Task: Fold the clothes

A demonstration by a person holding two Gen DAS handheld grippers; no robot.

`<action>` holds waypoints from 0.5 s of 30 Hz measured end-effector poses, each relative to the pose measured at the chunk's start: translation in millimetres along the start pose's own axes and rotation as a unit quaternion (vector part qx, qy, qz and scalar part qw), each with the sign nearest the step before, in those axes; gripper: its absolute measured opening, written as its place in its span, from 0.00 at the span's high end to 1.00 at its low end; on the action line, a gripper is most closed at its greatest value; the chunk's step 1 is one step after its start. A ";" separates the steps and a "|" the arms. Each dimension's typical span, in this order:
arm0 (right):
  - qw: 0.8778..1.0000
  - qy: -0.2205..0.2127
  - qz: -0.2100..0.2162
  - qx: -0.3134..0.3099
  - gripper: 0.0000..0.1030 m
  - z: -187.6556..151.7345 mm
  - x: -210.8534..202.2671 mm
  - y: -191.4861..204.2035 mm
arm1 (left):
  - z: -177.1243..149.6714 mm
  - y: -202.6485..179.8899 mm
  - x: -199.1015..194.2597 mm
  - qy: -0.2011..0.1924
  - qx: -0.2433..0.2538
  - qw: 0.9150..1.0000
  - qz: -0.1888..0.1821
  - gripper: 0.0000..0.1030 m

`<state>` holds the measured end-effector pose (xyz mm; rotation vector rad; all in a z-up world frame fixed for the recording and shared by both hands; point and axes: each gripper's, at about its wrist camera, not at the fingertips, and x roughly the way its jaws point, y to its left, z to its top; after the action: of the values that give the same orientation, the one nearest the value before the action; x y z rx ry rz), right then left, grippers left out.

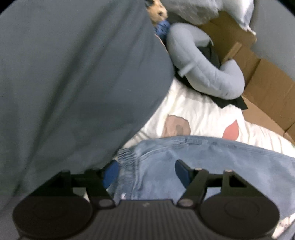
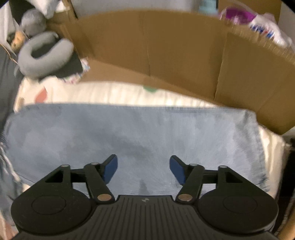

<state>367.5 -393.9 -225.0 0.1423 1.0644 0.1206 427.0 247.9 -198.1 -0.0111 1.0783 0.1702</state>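
Observation:
A pair of light blue jeans (image 2: 138, 133) lies folded flat on a white patterned bedsheet (image 2: 110, 92). In the left wrist view its elastic waistband (image 1: 127, 157) shows below the left gripper (image 1: 145, 173), which hangs above the denim (image 1: 221, 158) with blue pads wide apart and nothing between them. The right gripper (image 2: 143, 169) hovers over the middle of the folded jeans, also open, its pads clear of the cloth.
A large grey-blue cloth (image 1: 73, 83) fills the left of the left wrist view. A grey neck pillow (image 1: 202, 73) lies on dark clothing by flattened cardboard (image 2: 166, 51). A plush toy (image 1: 158, 11) and a plastic bag (image 2: 258, 22) sit farther back.

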 end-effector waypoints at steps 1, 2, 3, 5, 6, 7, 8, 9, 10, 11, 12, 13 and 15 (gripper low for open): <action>1.000 -0.003 0.001 0.001 0.28 5.3 -12.0 -0.3 | 0.9 4.6 -15.1 -0.001 -0.006 1.000 0.001 0.26; 1.000 -0.002 0.003 0.001 0.25 11.0 -24.3 -1.5 | 1.9 9.2 -30.2 -0.002 -0.012 1.000 0.002 0.23; 1.000 -0.001 0.006 0.000 0.24 16.4 -35.6 -2.2 | 2.8 13.7 -46.1 -0.003 -0.018 1.000 0.003 0.19; 1.000 -0.002 0.008 0.000 0.21 28.1 -61.0 -3.7 | 4.7 22.2 -79.1 -0.007 -0.029 1.000 0.004 0.18; 1.000 -0.004 0.007 -0.001 0.18 33.5 -72.2 -4.4 | 5.3 26.1 -94.2 -0.009 -0.034 0.999 0.006 0.18; 1.000 -0.004 0.005 -0.002 0.17 39.3 -84.5 -5.2 | 5.7 29.9 -109.1 -0.013 -0.041 0.999 0.008 0.18; 1.000 -0.005 0.006 0.000 0.17 45.3 -98.3 -6.4 | 6.0 33.8 -123.8 -0.019 -0.049 0.999 0.010 0.18; 1.000 -0.010 0.007 0.003 0.16 51.3 -112.4 -8.1 | 6.1 37.6 -138.9 -0.025 -0.059 0.998 0.012 0.15; 1.000 -0.016 0.006 0.006 0.16 57.0 -126.7 -10.0 | 5.6 40.4 -153.2 -0.027 -0.066 0.997 0.012 0.13; 1.000 -0.020 0.004 0.008 0.16 61.5 -139.0 -12.6 | 4.6 41.7 -165.4 -0.027 -0.069 0.997 0.011 0.13; 1.000 -0.022 0.005 0.009 0.16 66.1 -152.6 -14.7 | 3.6 43.0 -177.5 -0.028 -0.073 0.997 0.009 0.13; 1.000 -0.022 0.012 0.009 0.15 70.2 -166.2 -16.3 | 2.6 44.4 -189.7 -0.028 -0.076 0.997 0.008 0.13; 0.999 -0.022 0.024 0.005 0.13 77.1 -191.6 -18.3 | 0.4 46.2 -212.2 -0.028 -0.083 0.996 0.003 0.09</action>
<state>343.8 -448.4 -26.4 0.1787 1.0190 0.1558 322.9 265.3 -8.3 -0.1510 1.0065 0.2643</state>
